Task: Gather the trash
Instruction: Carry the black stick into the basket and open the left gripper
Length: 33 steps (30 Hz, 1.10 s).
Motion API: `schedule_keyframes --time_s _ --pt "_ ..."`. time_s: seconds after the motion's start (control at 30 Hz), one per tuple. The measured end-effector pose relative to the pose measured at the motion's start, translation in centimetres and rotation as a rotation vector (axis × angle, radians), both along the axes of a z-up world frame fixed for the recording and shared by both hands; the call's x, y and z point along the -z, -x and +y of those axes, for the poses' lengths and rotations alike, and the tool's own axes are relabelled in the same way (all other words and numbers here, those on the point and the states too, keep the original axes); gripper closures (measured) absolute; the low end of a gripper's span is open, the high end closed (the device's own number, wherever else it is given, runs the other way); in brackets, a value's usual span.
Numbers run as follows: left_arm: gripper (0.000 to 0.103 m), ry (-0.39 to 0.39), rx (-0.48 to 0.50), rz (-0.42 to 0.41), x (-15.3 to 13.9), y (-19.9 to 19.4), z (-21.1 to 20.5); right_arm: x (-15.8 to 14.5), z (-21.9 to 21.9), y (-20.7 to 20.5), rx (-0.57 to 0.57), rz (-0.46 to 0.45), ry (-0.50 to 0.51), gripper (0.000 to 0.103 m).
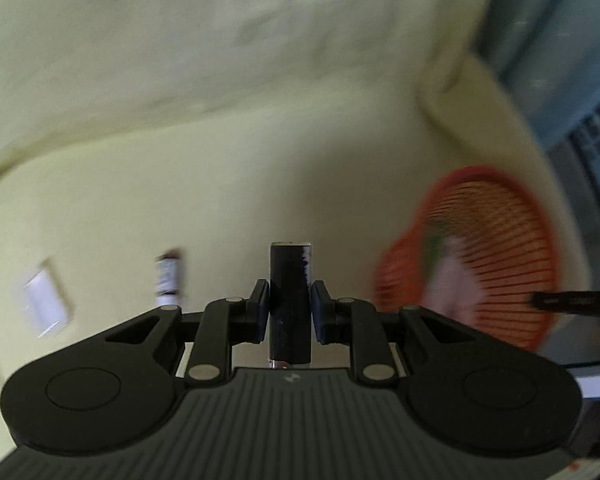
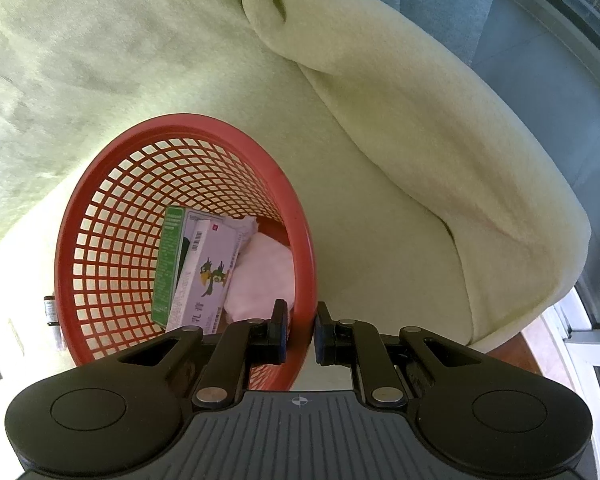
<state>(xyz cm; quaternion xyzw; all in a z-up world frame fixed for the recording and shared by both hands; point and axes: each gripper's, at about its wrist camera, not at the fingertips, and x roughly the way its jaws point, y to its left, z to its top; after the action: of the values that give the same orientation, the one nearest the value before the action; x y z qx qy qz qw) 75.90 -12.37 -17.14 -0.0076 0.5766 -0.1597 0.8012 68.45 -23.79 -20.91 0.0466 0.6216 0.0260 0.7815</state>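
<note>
Above the sofa [image 1: 260, 160], your left tool [image 1: 290, 312] clamps the dark bar [image 1: 290, 300]; swing toward two o'clock, releasing over the red basket [image 2: 100, 184] your right tool [image 2: 301, 330] pinches.

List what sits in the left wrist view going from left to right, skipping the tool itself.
White flat piece → small labelled bottle → dark rectangular stick held in the left tool → red mesh basket, blurred.
</note>
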Motion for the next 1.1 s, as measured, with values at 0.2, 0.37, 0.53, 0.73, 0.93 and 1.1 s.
schedule_keyframes --time_s 0.2,0.37,0.53,0.73,0.93,1.1 --pt "0.086 0.052 0.094 0.017 -1.3 0.5 -6.3 -0.3 0.3 -0.1 -0.008 -0.005 -0.008 0.094" --pt "0.086 0.064 0.148 0.053 -0.9 1.6 -10.4 -0.5 0.2 0.1 -0.023 -0.015 -0.016 0.094" --pt "0.086 0.080 0.187 0.064 -0.2 1.8 -13.3 -0.4 -0.1 0.2 -0.025 -0.014 -0.019 0.094" --pt "0.085 0.077 0.230 0.082 1.1 1.5 -15.4 -0.5 0.0 0.1 -0.029 -0.016 -0.024 0.094" --pt "0.084 0.056 0.256 0.076 2.0 1.7 -16.7 -0.4 -0.1 0.3 -0.032 -0.020 -0.031 0.094" --pt "0.076 0.049 0.257 0.073 2.1 1.8 -17.2 -0.5 -0.1 0.5 -0.032 -0.019 -0.036 0.093"
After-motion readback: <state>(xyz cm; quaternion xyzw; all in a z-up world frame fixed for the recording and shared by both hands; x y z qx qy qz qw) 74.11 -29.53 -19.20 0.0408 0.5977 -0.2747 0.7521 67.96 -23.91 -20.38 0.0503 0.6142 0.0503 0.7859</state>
